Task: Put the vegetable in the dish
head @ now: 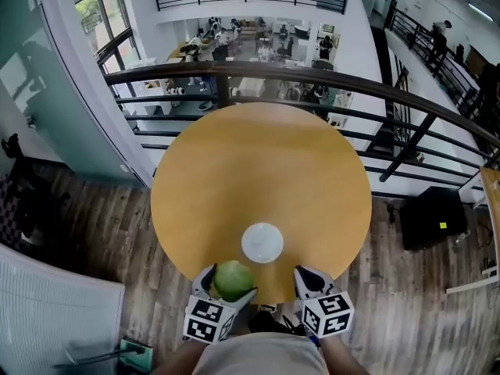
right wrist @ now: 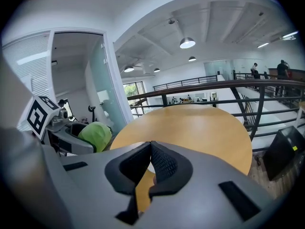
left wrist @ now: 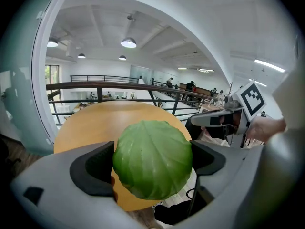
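Closest in, at the near edge of the round table (head: 262,162): left gripper (head: 231,284) clamped on a green cabbage (left wrist: 152,159), jaws pressed against both its sides, lifted off the tabletop. Just beyond, apart from the cabbage, a white dish (head: 262,242). Alongside, right gripper (right wrist: 150,162), jaws closed together with nothing between them.

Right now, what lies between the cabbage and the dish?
Nothing: in the head view, only bare table separates the cabbage from the dish.
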The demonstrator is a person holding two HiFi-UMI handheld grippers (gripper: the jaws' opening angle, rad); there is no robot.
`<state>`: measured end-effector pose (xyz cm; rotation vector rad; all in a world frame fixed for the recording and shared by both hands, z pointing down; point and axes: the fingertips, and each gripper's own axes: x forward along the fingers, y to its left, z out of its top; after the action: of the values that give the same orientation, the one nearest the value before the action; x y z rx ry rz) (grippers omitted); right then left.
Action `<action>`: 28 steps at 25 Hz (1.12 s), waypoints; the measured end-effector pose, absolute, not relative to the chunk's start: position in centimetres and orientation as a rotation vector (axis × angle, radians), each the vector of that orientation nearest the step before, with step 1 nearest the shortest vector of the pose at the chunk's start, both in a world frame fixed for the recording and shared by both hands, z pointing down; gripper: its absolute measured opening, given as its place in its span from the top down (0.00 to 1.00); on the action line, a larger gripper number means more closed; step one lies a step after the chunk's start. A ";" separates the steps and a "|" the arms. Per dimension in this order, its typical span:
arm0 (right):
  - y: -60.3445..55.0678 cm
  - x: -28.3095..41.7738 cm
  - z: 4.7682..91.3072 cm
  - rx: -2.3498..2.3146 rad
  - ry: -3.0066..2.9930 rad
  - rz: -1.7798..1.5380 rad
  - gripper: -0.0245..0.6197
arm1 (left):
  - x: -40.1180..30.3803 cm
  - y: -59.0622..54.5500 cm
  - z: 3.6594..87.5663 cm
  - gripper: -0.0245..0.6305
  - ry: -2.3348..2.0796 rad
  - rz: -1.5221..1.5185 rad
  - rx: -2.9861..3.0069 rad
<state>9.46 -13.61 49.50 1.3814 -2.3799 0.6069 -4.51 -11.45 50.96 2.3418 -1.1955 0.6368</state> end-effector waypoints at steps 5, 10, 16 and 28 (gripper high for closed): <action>-16.6 9.9 49.1 1.310 -2.414 0.597 0.93 | -3.3 -14.6 50.6 0.23 -1.239 0.607 2.303; -18.5 10.5 49.2 1.283 -2.423 0.599 0.93 | -2.5 -16.6 50.5 0.23 -1.266 0.600 2.286; -19.6 10.9 49.8 1.317 -2.403 0.636 0.93 | -2.7 -18.0 51.1 0.23 -1.246 0.633 2.286; -20.3 10.6 50.0 1.423 -2.351 0.696 0.93 | -2.9 -19.7 51.2 0.23 -1.147 0.696 2.348</action>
<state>10.65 -20.30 49.97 1.4233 -2.3514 0.6957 -2.91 -19.72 51.25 2.3481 -1.1471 0.6959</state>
